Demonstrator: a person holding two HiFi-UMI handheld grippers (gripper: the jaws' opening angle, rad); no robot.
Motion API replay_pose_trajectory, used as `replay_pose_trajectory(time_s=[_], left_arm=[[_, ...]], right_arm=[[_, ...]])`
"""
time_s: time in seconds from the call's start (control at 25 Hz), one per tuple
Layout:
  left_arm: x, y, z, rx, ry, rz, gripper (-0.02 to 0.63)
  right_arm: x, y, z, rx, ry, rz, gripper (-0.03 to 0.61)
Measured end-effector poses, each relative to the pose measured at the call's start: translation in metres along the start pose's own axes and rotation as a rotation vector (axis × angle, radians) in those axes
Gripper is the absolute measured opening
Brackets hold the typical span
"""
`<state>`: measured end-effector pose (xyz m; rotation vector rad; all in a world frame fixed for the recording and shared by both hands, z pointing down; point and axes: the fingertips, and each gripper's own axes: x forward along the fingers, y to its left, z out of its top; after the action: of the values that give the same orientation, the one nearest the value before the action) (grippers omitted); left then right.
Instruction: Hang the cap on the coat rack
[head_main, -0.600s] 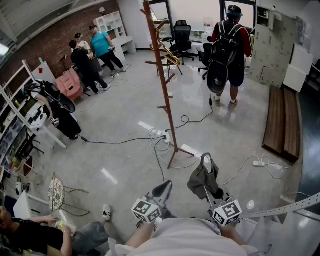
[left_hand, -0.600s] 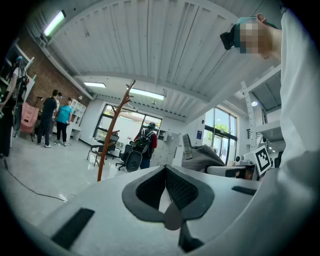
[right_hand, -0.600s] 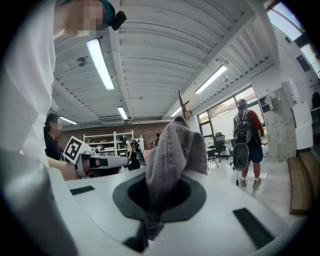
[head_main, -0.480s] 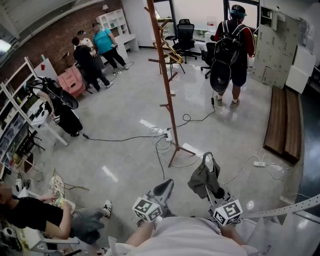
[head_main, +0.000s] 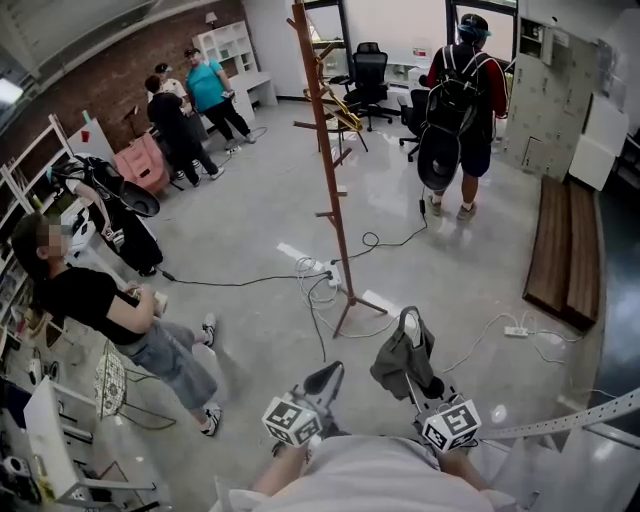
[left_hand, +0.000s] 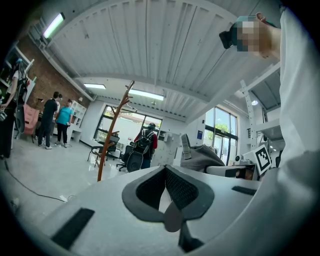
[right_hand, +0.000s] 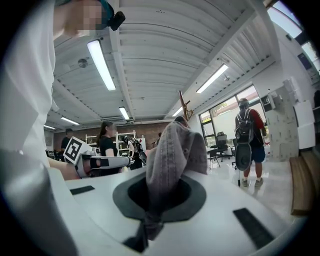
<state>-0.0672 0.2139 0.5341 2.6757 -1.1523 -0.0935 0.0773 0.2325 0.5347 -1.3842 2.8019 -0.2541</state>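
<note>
Now our left claw (head_main: 326, 378) is pinched together, empty. Ahead stands the wooden coat rack (head_main: 327, 180), well apart from the grey cap (head_main: 398, 358), which our right claw (head_main: 413, 378) clamps by its fabric. We judge it light, soft and floppy; a grip near the edge should let it drape over a peg.

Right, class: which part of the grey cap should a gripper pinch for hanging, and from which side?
Pinch the soft fabric at the near end, coming from the person's side, as the right gripper is shut on the cap. That leaves the strap loop clear beyond the jaws, facing the coat rack, probably easiest to slip over a peg.
</note>
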Motion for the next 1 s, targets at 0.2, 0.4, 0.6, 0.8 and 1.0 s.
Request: replay_pose_trajectory(time_s=[0.2, 0.4, 0.6, 0.8, 1.0], left_arm=[[0.005, -0.003, -0.001, -0.001, 0.002, 0.004, 0.009], [0.011, -0.007, -0.001, 0.005, 0.001, 0.002, 0.009], [0.018, -0.013, -0.002, 0.0, 0.01, -0.005, 0.009], [0.031, -0.01, -0.003, 0.001, 0.014, -0.014, 0.009], [0.045, 0.002, -0.002, 0.002, 0.012, -0.018, 0.009]], right_arm=[[-0.001, -0.003, 0.0, -0.002, 0.005, 0.015, 0.017], [-0.003, -0.007, -0.001, -0.002, 0.01, 0.027, 0.017], [-0.006, -0.011, -0.001, 0.001, 0.019, 0.033, 0.017], [-0.002, -0.019, 0.0, -0.002, 0.019, 0.036, 0.017], [0.013, -0.029, -0.001, -0.006, 0.026, 0.04, 0.017]])
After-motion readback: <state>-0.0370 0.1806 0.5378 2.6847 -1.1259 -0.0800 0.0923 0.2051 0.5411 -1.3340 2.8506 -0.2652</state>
